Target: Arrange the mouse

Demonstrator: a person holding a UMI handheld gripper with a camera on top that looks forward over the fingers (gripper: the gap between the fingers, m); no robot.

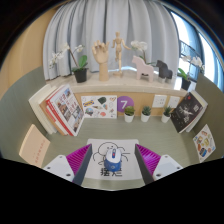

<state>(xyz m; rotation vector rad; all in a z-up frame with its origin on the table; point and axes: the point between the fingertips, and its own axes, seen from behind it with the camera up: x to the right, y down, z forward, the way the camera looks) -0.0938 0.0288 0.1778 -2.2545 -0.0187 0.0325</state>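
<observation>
We see our gripper [111,166] spread wide, the mouse [112,155] between its fingers; three small pots [146,114] hold plants.

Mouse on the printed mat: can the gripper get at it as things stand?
Probably yes. The white mouse lies on the mat between the open gripper fingers, a gap at each side, nothing in the way.
</observation>
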